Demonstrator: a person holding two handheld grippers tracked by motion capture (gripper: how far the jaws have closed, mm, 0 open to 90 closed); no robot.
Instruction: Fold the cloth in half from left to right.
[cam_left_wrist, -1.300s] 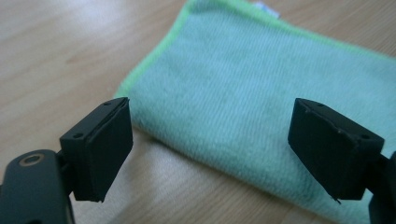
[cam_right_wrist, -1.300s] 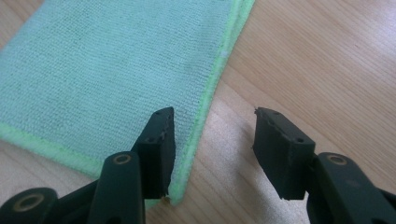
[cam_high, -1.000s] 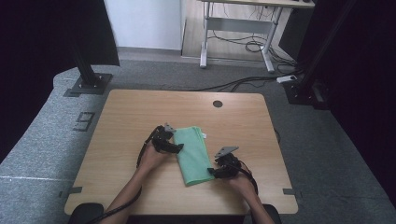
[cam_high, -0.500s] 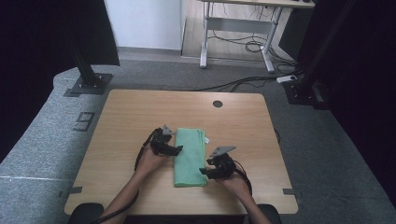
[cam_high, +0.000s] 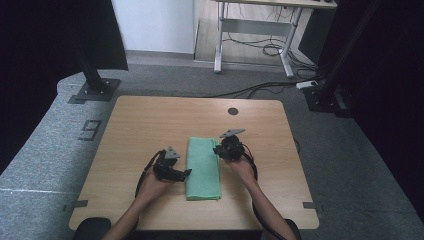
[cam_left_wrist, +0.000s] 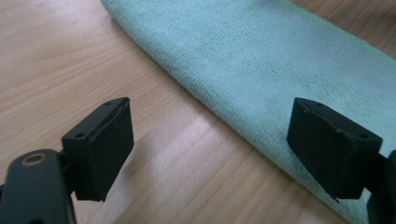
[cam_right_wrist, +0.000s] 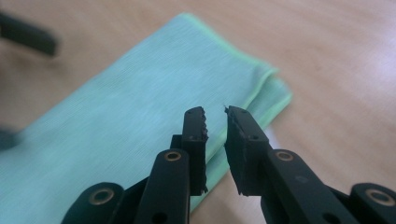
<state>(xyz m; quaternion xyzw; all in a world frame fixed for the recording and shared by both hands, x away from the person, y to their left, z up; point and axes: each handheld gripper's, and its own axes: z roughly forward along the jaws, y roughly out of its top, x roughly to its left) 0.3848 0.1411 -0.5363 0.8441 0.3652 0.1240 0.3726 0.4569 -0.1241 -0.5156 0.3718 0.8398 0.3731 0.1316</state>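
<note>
Risk first, judged from the layout: folded green towel (cam_high: 203, 167) lying flat near the middle of the wooden table (cam_high: 145, 125), long and narrow, with loose layered edges at the far right corner. Left gripper (cam_high: 186, 173) sitting just left of the towel's left edge, jaws spread wide, holding nothing; in the left gripper view one pad (cam_left_wrist: 332, 144) hanging over the towel (cam_left_wrist: 280, 60) and the other pad (cam_left_wrist: 100, 144) over bare wood. Could pinch only the top layer there, or drag the fold open, if closed without sliding under the edge. Right gripper (cam_high: 218, 151) at the towel's upper right edge, jaws nearly shut with a thin gap, nothing between them; in the right gripper view tips (cam_right_wrist: 216, 122) pointing toward the stacked corner of the towel (cam_right_wrist: 116, 107). Could snag one layer and peel the stack apart, or push the towel askew toward the left gripper.

Against the earlier frame: towel now straighter, long side squared to the table edge rather than slanted. Right gripper now farther up along the towel's right side; left gripper lower, beside the towel's left edge.
</note>
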